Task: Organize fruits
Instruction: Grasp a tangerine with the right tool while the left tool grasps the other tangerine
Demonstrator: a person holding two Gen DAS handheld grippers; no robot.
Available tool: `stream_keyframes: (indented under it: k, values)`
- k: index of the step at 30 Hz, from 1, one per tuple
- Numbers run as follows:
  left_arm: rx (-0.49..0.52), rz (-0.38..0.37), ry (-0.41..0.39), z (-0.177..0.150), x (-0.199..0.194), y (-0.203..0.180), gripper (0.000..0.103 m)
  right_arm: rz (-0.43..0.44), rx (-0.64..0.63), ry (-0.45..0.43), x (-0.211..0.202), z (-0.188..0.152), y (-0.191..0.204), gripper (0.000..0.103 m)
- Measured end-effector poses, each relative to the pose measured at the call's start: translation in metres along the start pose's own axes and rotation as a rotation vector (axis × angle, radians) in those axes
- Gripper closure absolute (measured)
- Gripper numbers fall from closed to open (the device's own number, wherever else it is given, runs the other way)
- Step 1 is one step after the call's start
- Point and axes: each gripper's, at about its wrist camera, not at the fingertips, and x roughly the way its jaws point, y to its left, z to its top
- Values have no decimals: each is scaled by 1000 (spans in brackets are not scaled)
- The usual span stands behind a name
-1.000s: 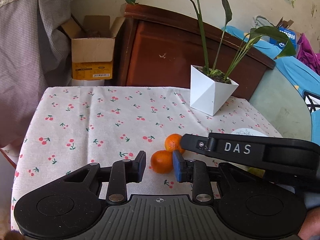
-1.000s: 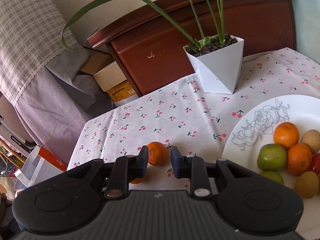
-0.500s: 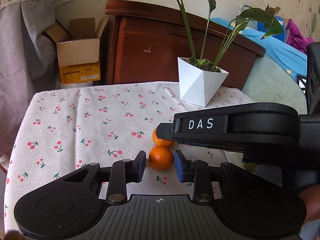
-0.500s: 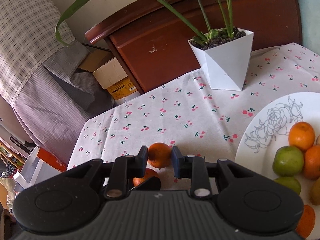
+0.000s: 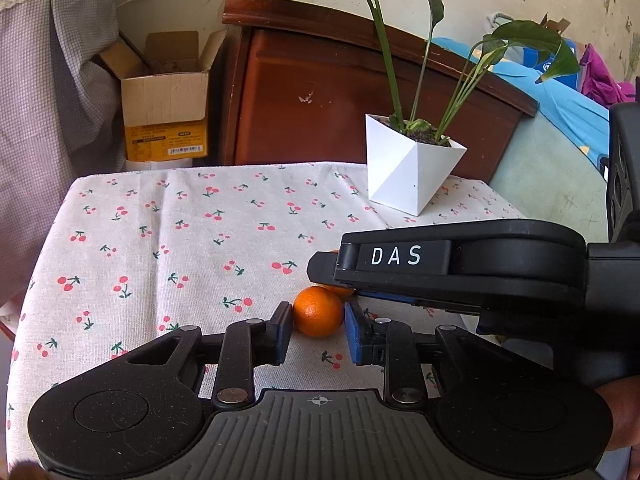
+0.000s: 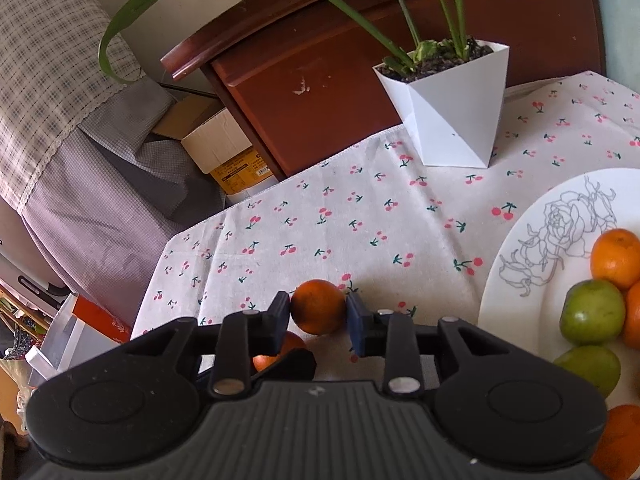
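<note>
Two small oranges lie on the cherry-print tablecloth (image 5: 180, 240). My left gripper (image 5: 318, 330) has its jaws around the nearer orange (image 5: 319, 311), both pads touching it as it rests on the cloth. My right gripper (image 6: 318, 320) is shut on the other orange (image 6: 318, 306), held just above the cloth. In the left wrist view that orange (image 5: 340, 290) is mostly hidden under the right gripper's body (image 5: 460, 264). A white plate (image 6: 532, 248) at the right holds several oranges and green fruits.
A white angular pot with a green plant (image 5: 412, 168) stands at the table's back right. Behind the table are a brown wooden cabinet (image 5: 320, 92) and an open cardboard box (image 5: 164, 100). Checked fabric hangs at the left.
Both grippers have closed in on their oranges. The right gripper has lifted its orange slightly and now sits further over the left gripper's orange.
</note>
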Motion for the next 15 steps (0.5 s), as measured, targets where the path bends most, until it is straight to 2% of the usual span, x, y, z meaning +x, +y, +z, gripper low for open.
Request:
stream_keyframes:
  k: [7, 15]
  values:
    - [-30, -20, -20, 10, -5, -1, 78, -9, 20, -22, -9, 4, -3, 74]
    - [-16, -129, -52, 22, -18, -30, 78, -45, 60, -165, -72, 34, -28, 73]
